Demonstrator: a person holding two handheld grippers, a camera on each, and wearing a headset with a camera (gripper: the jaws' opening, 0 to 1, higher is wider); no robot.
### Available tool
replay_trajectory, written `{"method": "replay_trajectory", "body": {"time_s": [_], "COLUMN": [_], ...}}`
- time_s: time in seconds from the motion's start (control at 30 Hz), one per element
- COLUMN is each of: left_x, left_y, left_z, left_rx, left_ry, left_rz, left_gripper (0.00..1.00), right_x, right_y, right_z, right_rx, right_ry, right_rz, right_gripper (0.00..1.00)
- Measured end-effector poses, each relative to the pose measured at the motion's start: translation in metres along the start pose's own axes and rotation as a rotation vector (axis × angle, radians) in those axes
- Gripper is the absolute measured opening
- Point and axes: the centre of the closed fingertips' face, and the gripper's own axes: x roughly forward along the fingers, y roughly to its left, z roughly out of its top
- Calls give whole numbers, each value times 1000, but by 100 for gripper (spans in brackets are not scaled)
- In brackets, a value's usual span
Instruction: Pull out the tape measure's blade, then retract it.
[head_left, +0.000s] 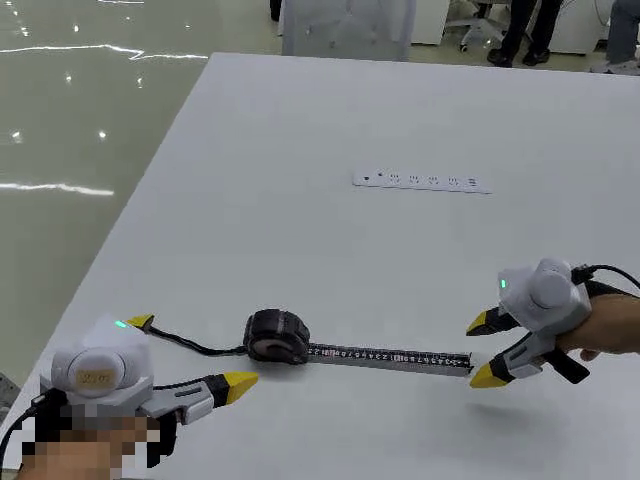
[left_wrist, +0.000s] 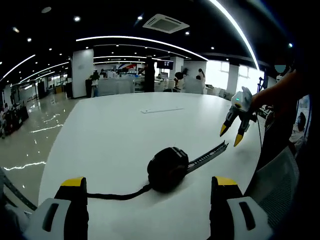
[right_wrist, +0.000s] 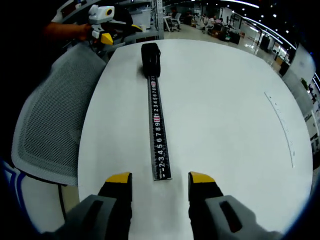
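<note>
White tabletop (head_left: 350, 250) carries the black tape measure (head_left: 277, 336), its blade (head_left: 390, 357) lying pulled out toward my right tongs (head_left: 482, 350), which stand apart and hold nothing. My left tongs (head_left: 190, 351) stand apart too, near the tape measure.

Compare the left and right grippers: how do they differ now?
The left gripper faces the tape measure's case; the right gripper faces the free end of the blade. The left gripper's jaws spread wider than the right gripper's. Both are open, holding nothing.
</note>
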Motion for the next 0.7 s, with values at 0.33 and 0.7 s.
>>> {"method": "replay_trajectory", "body": {"time_s": [0.33, 0.7], "left_x": [14, 13], "left_y": [-20, -17], "left_z": [2, -3], "left_rx": [-13, -44], "left_ry": [-15, -10], "left_rz": [-4, 11], "left_gripper": [100, 100], "right_x": [22, 30], "right_y": [-4, -4], "right_z": [-17, -18], "right_rx": [-78, -109], "right_ry": [108, 129], "right_rz": [26, 19], "right_gripper": [26, 16]}}
